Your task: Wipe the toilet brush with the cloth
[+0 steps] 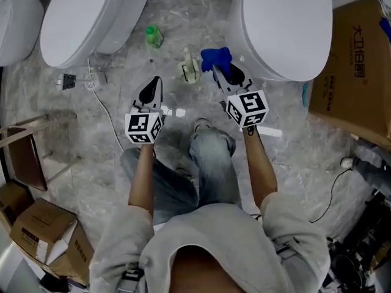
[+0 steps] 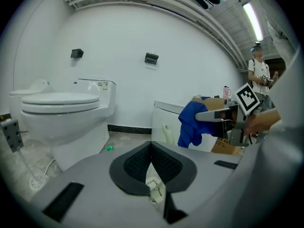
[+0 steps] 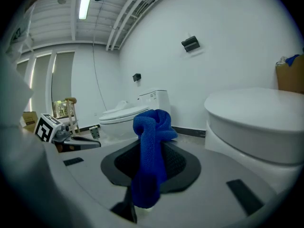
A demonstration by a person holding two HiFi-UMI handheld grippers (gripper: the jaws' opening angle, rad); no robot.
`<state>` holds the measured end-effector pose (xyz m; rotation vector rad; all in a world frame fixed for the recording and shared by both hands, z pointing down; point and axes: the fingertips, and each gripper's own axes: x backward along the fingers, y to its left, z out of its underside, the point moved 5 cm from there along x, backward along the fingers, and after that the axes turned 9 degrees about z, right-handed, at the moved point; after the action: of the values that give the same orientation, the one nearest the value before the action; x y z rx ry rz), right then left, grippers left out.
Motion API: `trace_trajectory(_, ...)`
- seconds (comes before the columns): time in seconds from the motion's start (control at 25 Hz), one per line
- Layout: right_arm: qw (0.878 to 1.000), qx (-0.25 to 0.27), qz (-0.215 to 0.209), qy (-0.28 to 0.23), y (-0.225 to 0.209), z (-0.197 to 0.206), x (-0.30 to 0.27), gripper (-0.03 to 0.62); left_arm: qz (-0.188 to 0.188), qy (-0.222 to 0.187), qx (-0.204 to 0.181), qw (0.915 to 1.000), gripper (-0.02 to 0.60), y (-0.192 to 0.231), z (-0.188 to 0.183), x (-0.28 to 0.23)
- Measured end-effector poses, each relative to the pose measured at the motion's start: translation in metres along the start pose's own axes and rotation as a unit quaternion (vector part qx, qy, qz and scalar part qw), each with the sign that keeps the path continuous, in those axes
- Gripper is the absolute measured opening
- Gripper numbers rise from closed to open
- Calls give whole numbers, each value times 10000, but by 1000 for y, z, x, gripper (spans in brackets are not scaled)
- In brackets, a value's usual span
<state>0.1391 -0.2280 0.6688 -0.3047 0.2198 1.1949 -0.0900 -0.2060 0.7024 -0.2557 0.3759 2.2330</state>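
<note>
- The cloth (image 1: 215,57), blue and bunched, is pinched between the jaws of the right hand-held gripper (image 1: 223,72). In the right gripper view it drapes down over the jaw pads (image 3: 149,165).
- The left hand-held gripper (image 1: 154,84) has its jaws pressed together with nothing between them; the left gripper view (image 2: 151,148) shows the same.
- The toilet brush (image 1: 189,66) stands on the floor at upper centre of the head view. It sits between the two toilets (image 1: 281,23), just left of the cloth and not touching it.
- Wiping does not look to have begun, since neither tool is on the brush.
- To do it well, the left jaws would probably need to part and take the brush by its handle, so that it does not tip or skid.
- The cloth should then be brought flat against the handle and drawn along it. The hanging fold should lead, not the jaw tips.
- The bunched cloth may slip if it is dragged hard.
</note>
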Motion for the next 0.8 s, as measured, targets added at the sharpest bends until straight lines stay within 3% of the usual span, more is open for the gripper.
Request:
trace_trajectory(0.28, 9989, 294, -16, -354, 2, 34, -34, 104, 80, -295, -199, 9993, 18, 20, 55, -17)
trace_trajectory(0.52, 9959, 733, -24, -527, 12, 35, -45, 104, 115, -397, -429, 9982, 18, 24, 70, -9)
trace_trajectory(0.8, 9956, 858, 1, -367, 23, 44, -43, 104, 145, -431, -402, 9982, 18, 24, 74, 3)
